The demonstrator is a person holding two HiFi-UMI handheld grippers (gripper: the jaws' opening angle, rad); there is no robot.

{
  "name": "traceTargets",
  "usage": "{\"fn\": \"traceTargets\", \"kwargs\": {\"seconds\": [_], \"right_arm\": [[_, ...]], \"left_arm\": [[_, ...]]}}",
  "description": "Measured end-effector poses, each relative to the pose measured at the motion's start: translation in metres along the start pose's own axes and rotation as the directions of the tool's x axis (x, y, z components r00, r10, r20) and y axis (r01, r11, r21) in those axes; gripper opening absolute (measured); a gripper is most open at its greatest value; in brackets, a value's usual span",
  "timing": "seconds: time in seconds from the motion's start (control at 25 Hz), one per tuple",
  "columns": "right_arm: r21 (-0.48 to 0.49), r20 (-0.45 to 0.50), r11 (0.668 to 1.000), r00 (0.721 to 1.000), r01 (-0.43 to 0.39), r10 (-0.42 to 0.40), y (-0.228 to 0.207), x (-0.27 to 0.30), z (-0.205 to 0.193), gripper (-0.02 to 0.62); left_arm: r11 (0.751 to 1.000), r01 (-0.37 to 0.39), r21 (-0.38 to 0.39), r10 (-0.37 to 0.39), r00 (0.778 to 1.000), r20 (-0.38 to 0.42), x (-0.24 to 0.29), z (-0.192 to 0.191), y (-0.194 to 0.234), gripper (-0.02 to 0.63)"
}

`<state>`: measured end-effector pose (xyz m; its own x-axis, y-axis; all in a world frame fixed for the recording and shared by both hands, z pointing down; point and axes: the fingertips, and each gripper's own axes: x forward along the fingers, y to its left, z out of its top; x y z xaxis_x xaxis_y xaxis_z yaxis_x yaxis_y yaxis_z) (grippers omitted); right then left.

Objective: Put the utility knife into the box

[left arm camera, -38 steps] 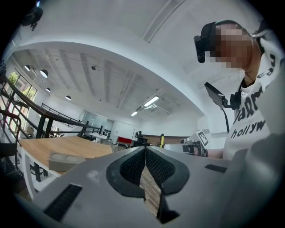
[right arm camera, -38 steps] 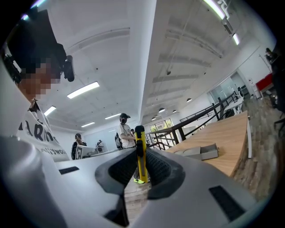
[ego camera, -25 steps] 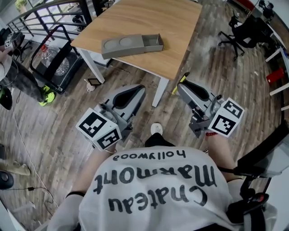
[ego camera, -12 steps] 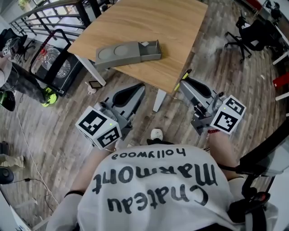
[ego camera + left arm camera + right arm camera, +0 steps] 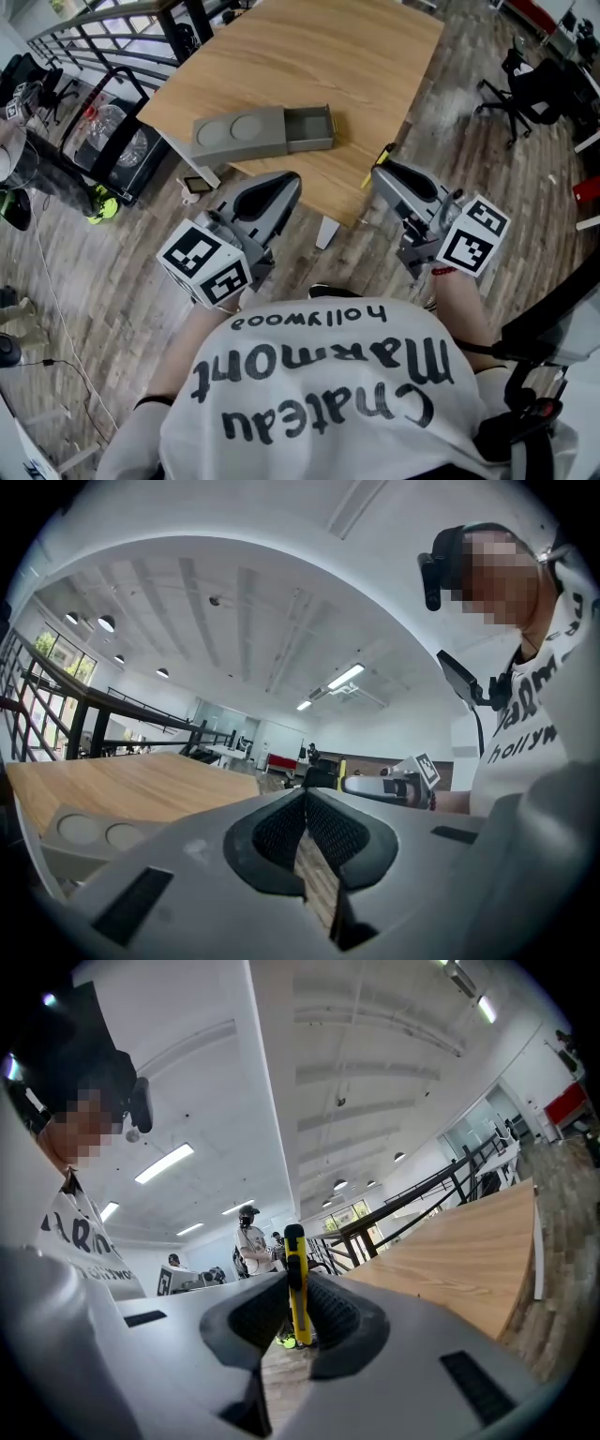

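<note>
Black wire cart point(image 5: 111, 131) stands upper left on the plank floor point(image 5: 112, 281) beside the wooden table point(image 5: 319, 47), where the grey box point(image 5: 246, 136) lies, its drawer end pulled out rightward and looking empty. Left gripper point(image 5: 279, 184) sits below the box at the table edge, jaws pressed together on nothing; right gripper point(image 5: 382, 174), further right by the table edge, pinches the yellow utility knife point(image 5: 297, 1283), apart from the box. White shirt point(image 5: 319, 384) at bottom reads "Chateau Marmont hollywood"; office chair point(image 5: 525, 80) upper right.
</note>
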<state>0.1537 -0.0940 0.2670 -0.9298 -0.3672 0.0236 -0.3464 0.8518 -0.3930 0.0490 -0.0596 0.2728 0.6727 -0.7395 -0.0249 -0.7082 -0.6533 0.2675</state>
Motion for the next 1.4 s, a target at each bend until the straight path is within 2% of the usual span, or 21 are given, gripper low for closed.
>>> {"fn": "traceTargets", "kwargs": {"seconds": [0.96,1.24,1.4], "right_arm": [[0.01,-0.008,1.0,1.0,-0.019,0.019,-0.084,0.016,0.03,0.063],[0.02,-0.018,0.999,1.0,-0.026,0.026,-0.096,0.031,0.032,0.063],[0.018,-0.016,0.999,1.0,-0.026,0.027,-0.096,0.027,0.029,0.063]], "left_arm": [[1.0,-0.019,0.0,0.019,1.0,-0.011,0.077,0.003,0.046,0.009],[1.0,-0.029,-0.013,0.028,0.999,-0.018,0.082,0.004,0.063,0.009],[1.0,-0.027,-0.009,0.027,0.999,-0.019,0.083,-0.001,0.059,0.009]]}}
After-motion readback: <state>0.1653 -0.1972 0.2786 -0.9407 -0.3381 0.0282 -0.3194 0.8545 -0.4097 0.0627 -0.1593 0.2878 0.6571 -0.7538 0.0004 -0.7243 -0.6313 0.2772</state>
